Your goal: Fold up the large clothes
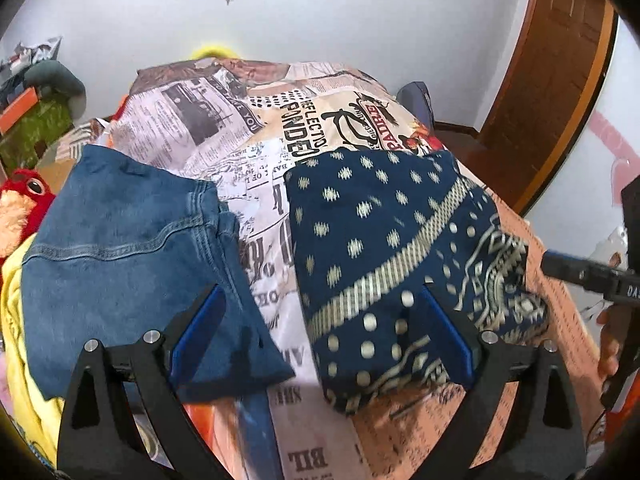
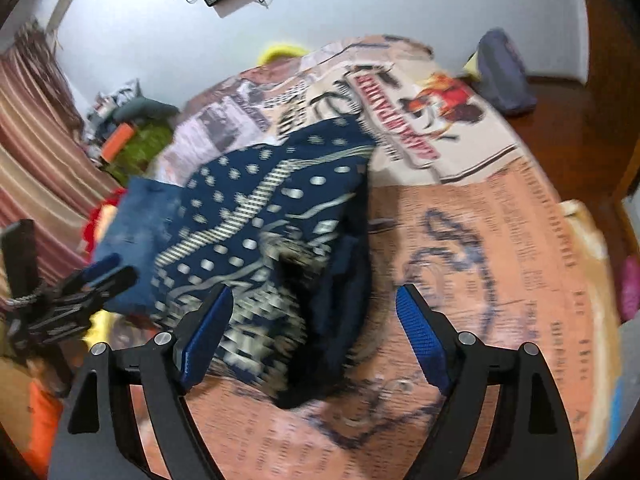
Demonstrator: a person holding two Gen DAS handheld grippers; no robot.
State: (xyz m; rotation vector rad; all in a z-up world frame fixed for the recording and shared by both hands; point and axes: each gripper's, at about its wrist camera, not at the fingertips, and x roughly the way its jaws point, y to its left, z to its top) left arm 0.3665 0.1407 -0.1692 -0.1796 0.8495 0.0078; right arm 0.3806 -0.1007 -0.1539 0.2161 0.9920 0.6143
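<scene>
navy patterned garment [image 1: 384,240], folded on bed [image 1: 560,300] beside folded denim [image 1: 120,248]; left gripper [image 1: 320,336] and right gripper [image 2: 316,336] wide open, empty; fold judged complete, next needs fresh garment.

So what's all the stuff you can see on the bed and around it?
patterned garment: one, navy with cream dots, folded on the bed, right of the jeans.
jeans: one, blue denim, folded, left side.
bedsheet: one, newspaper print, cream and orange, under both.
plush toy: one, red, left edge.
yellow cloth: one, beneath the jeans.
door: one, brown wood, right.
left gripper: black with blue pads, jaws open, empty.
right gripper: same colours, jaws open above the garment.
hand: one, right edge.
</scene>
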